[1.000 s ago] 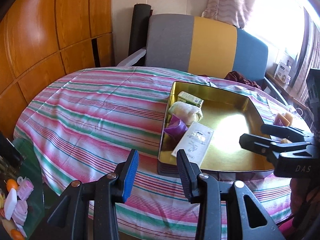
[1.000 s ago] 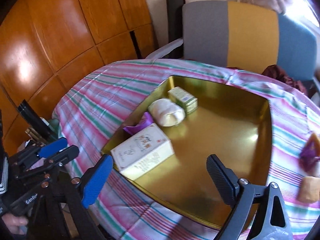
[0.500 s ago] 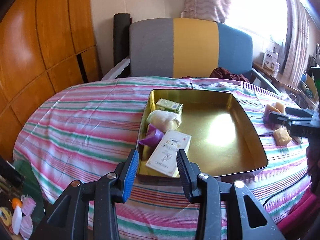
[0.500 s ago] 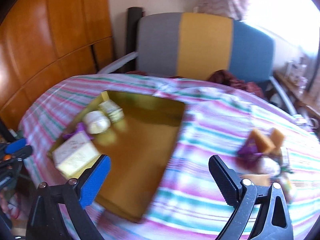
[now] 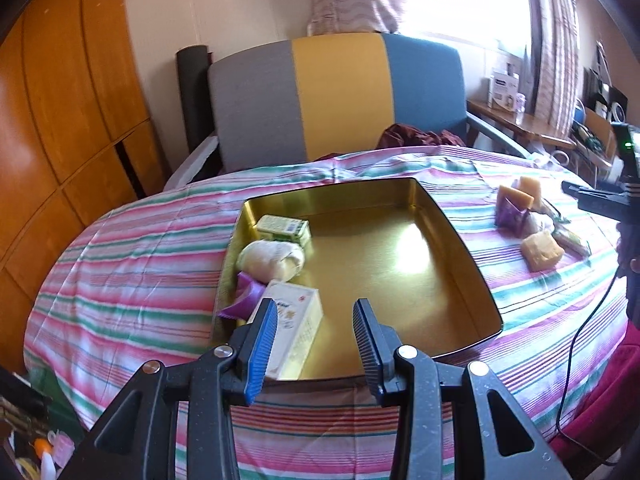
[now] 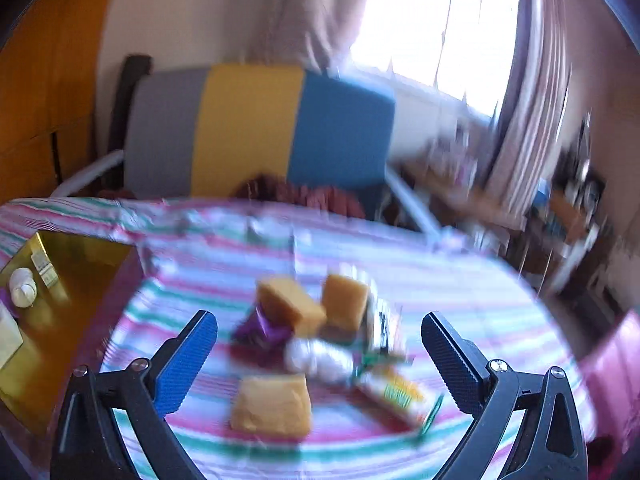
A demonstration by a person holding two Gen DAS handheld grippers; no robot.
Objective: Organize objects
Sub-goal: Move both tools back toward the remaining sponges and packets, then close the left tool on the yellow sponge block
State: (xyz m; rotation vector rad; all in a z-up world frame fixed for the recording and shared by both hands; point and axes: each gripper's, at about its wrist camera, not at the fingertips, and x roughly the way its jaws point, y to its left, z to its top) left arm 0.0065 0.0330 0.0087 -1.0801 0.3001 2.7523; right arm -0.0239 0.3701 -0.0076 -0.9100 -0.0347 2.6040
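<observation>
A gold tin tray (image 5: pixel 452 248) lies on the striped tablecloth and also shows in the right wrist view (image 6: pixel 80 252). In it are a white box (image 5: pixel 298 322), a purple wrapper (image 5: pixel 244 300), a white bun (image 5: pixel 274 260) and a small green box (image 5: pixel 284 230). My left gripper (image 5: pixel 316 332) is open and empty above the tray's near edge. My right gripper (image 6: pixel 318 356) is open and empty, hovering over a blurred pile on the cloth: yellow sponge blocks (image 6: pixel 272 404), a purple wrapper (image 6: pixel 260 330), a white bun (image 6: pixel 316 356) and a green-and-yellow packet (image 6: pixel 396 394).
A grey, yellow and blue chair (image 5: pixel 336 96) stands behind the table. Wooden panels (image 5: pixel 60 120) fill the left. A cluttered side shelf (image 5: pixel 520 124) is under the bright window. A black cable (image 5: pixel 576 352) hangs at the table's right edge.
My right gripper has swung right from the tray to the pile of objects on the cloth. My left gripper has shifted right, now over the tray's near edge. Both stay open.
</observation>
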